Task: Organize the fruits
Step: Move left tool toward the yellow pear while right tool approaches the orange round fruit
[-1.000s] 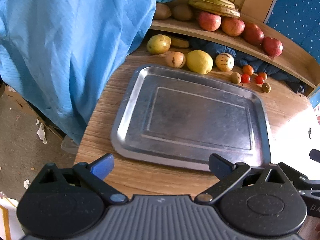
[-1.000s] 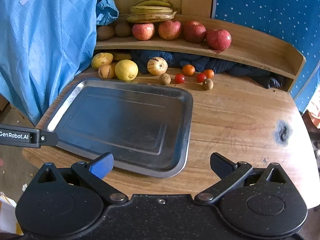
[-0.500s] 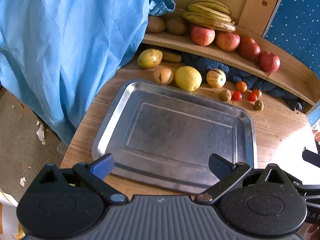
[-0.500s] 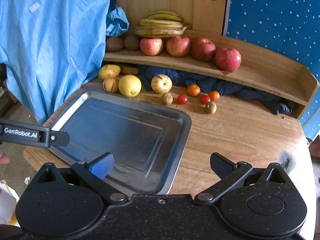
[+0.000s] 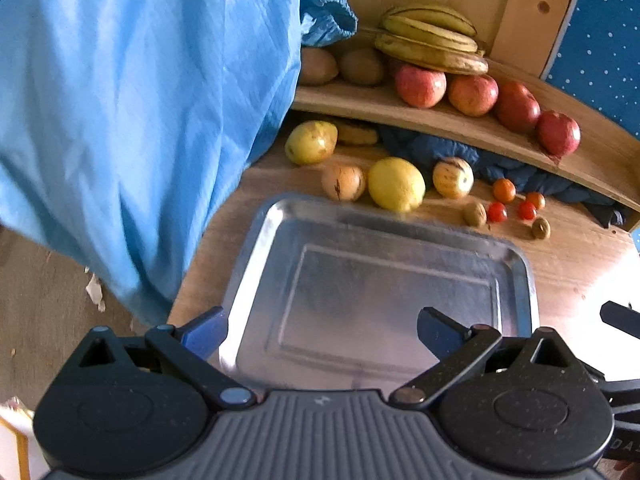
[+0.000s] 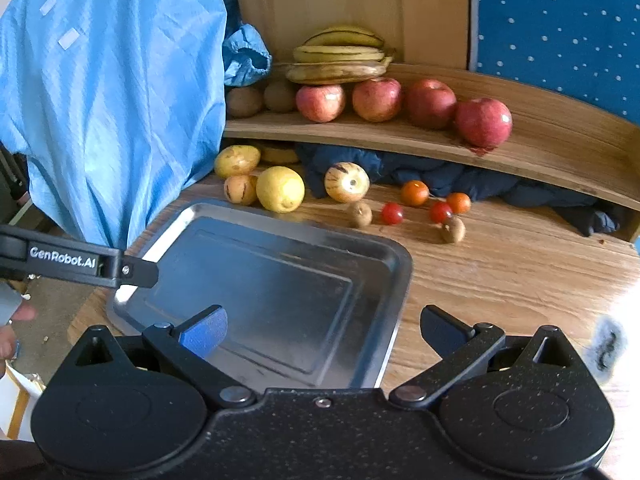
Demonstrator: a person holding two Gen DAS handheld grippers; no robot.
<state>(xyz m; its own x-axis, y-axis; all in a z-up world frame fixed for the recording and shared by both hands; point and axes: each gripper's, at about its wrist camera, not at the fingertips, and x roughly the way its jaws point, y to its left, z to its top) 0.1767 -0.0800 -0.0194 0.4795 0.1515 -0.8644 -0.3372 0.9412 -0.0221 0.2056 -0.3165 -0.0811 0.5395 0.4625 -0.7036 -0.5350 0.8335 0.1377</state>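
Risk, as I judge it: the round lemon (image 6: 280, 189) could roll off when pinched, nudging its neighbours. Both left tongs (image 5: 320, 330) and right tongs (image 6: 322, 330) gape wide, released, holding nothing, above the bare tray (image 6: 384, 304); fruit lies beyond, on the table (image 6: 500, 272)

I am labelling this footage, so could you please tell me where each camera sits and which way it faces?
Left wrist: sits on the left tool, facing forward and down over the tray toward the shelf; its own open fingers show, plus a bit of the right tool at the right edge.
Right wrist: sits on the right tool, further right, facing the tray and shelf; its open fingers, the left tool and a hand show.
Shared: tray, lemon, apples, bananas.
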